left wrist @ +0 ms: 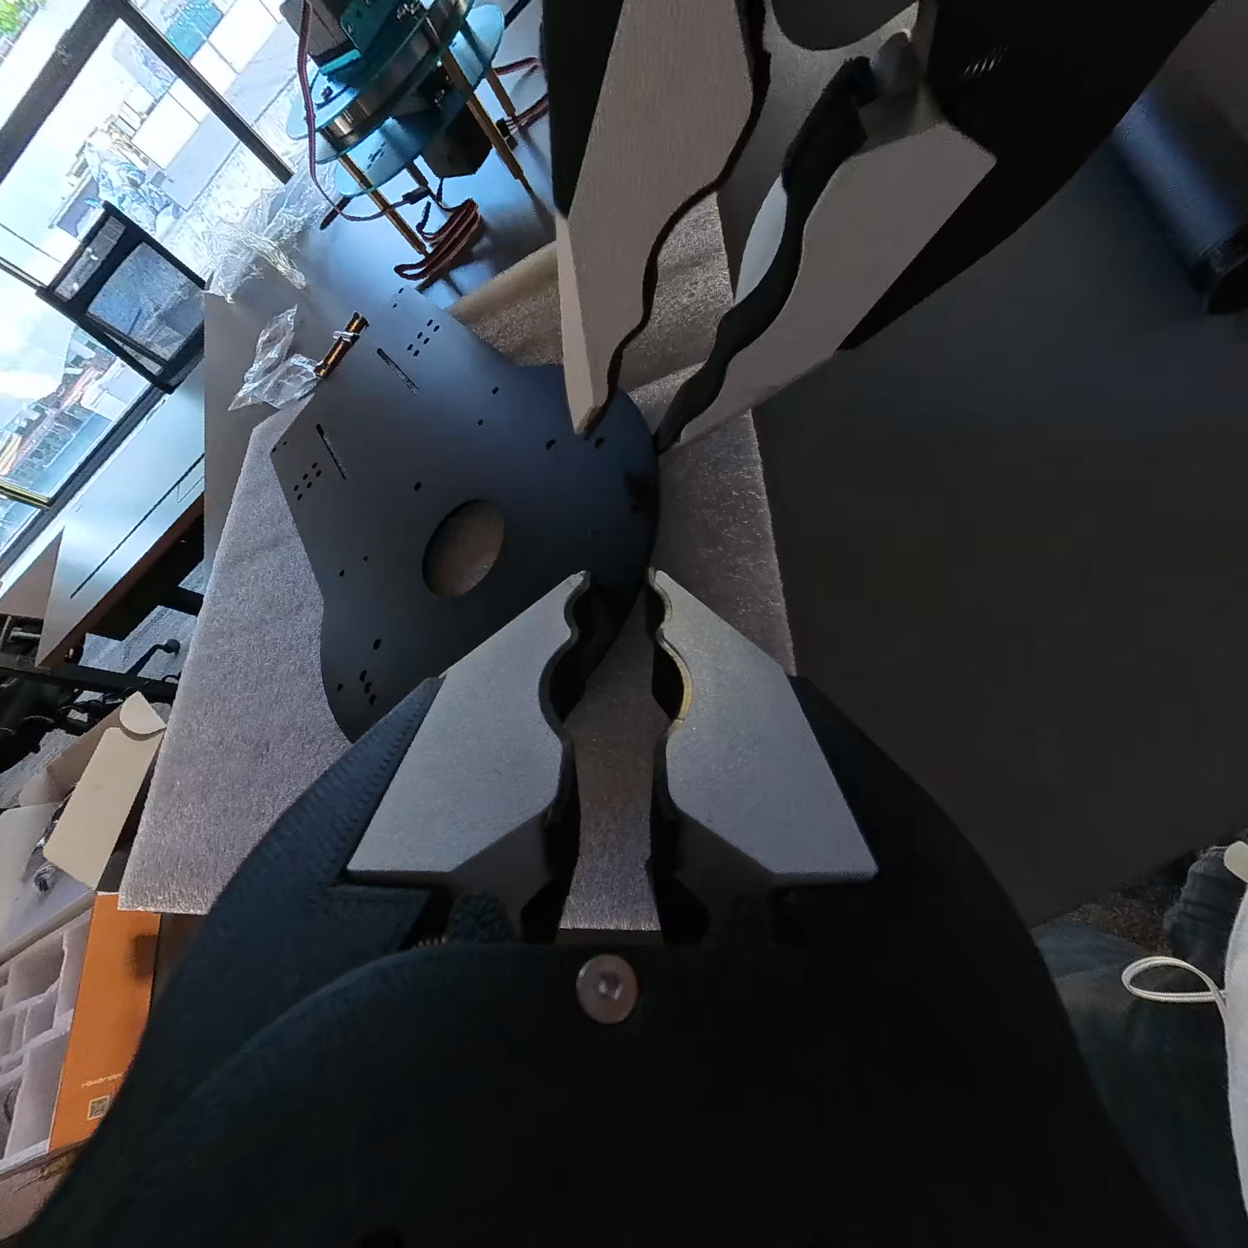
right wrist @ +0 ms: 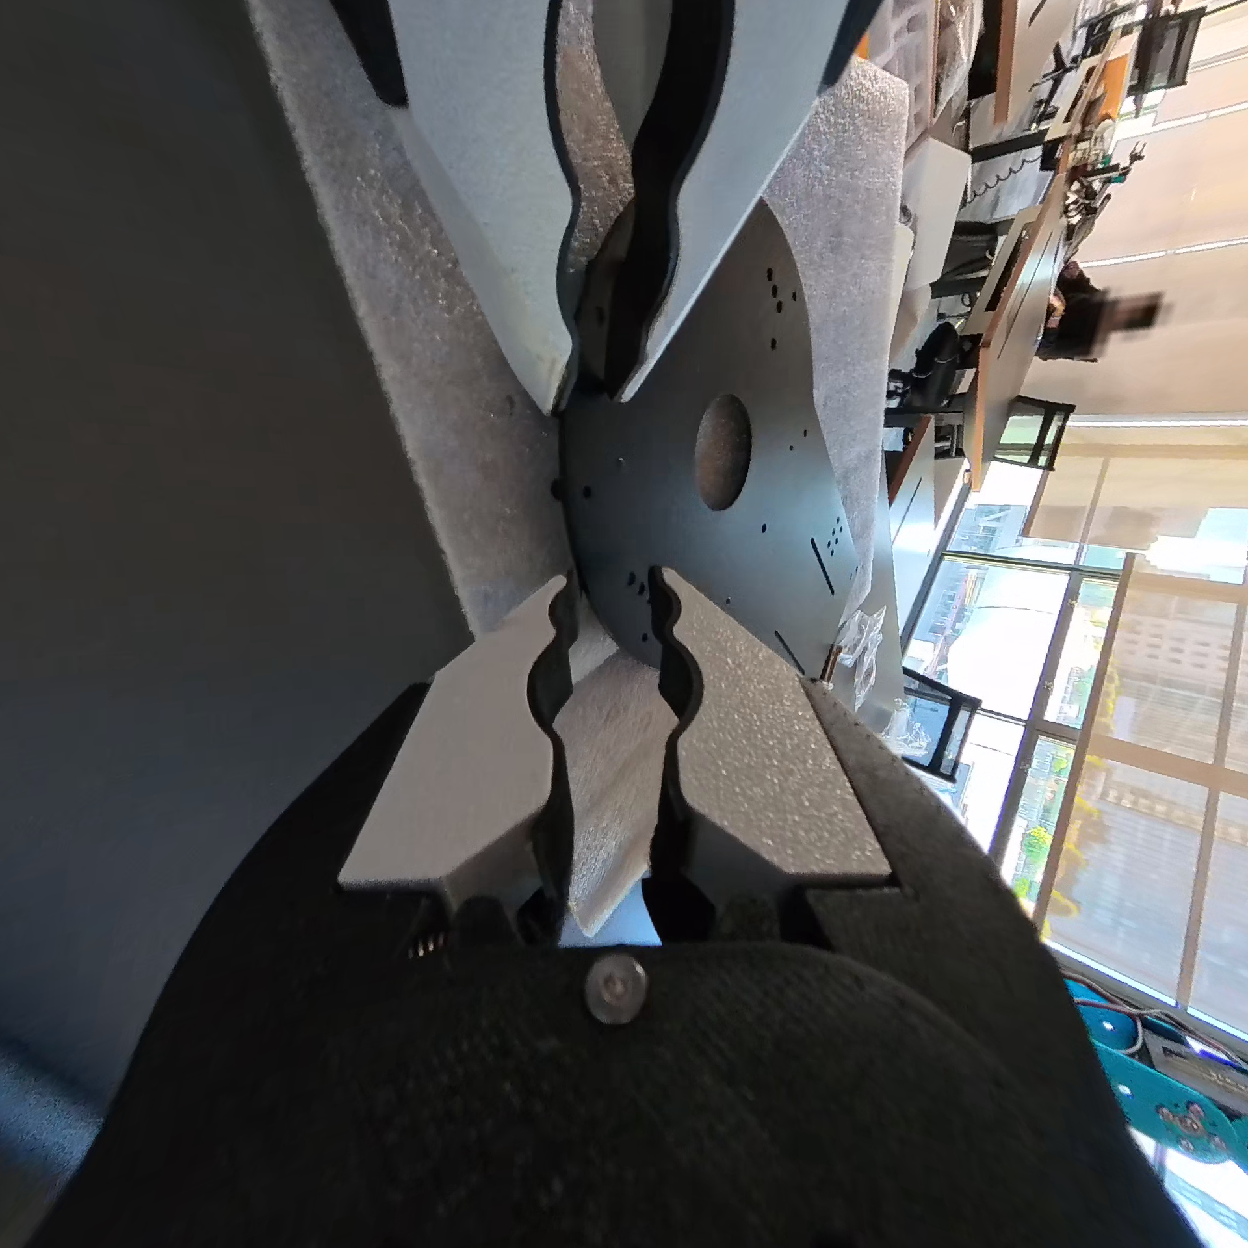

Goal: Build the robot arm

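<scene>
On top of the white foam sheet [left wrist: 270, 675] lies the black drilled plate [left wrist: 405, 486]. Left gripper [left wrist: 618, 581] and right gripper [right wrist: 611, 581] both straddle its rounded edge, jaws parted, neither squeezing yet, so it's not lifted.

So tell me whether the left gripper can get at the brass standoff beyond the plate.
Probably yes. The left gripper sits at the near rim of the black plate; the brass standoff lies uncovered past its far edge, beside small plastic bags.
</scene>
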Action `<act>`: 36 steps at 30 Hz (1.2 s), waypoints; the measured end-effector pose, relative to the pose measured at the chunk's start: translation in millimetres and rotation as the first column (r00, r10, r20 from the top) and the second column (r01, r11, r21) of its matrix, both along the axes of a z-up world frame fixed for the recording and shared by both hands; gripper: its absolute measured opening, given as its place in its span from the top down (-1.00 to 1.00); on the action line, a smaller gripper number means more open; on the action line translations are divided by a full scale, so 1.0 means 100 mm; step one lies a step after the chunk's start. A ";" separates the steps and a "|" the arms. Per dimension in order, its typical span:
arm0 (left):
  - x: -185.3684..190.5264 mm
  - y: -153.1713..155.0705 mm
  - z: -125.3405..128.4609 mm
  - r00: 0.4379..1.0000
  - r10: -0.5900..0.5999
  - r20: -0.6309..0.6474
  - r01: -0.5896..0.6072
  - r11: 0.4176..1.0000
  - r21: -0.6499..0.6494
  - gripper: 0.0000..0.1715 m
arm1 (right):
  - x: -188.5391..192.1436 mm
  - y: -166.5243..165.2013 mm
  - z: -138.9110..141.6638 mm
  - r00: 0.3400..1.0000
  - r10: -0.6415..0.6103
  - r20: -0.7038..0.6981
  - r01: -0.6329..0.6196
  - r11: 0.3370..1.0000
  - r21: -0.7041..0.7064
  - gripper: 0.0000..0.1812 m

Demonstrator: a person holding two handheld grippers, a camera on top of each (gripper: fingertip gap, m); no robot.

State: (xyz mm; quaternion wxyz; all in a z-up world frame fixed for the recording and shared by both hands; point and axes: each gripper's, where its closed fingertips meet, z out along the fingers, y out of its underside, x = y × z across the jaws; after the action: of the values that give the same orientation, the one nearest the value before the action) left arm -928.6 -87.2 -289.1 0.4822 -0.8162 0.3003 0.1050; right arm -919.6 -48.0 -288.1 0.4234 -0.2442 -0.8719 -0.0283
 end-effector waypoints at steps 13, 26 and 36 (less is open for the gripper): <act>0.05 -0.02 0.02 0.997 -0.011 0.078 0.017 0.997 -0.078 0.77 | 0.04 -0.01 -0.03 1.000 0.025 -0.002 -0.025 0.999 -0.035 0.86; -0.23 -0.21 0.23 0.914 0.109 0.390 -0.066 0.990 -0.122 0.74 | 0.39 0.40 0.61 0.935 -0.226 -0.274 0.034 0.825 -0.564 0.81; -0.47 -0.18 0.29 0.848 0.103 0.520 -0.053 0.992 -0.111 0.74 | 0.73 0.50 0.75 0.879 -0.448 -0.163 0.082 0.479 -0.874 0.79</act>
State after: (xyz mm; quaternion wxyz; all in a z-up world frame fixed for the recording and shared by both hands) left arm -975.7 -104.7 -259.9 0.5029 -0.8468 0.1285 -0.1164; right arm -846.8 1.8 -212.8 0.3967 -0.5536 -0.6269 0.3784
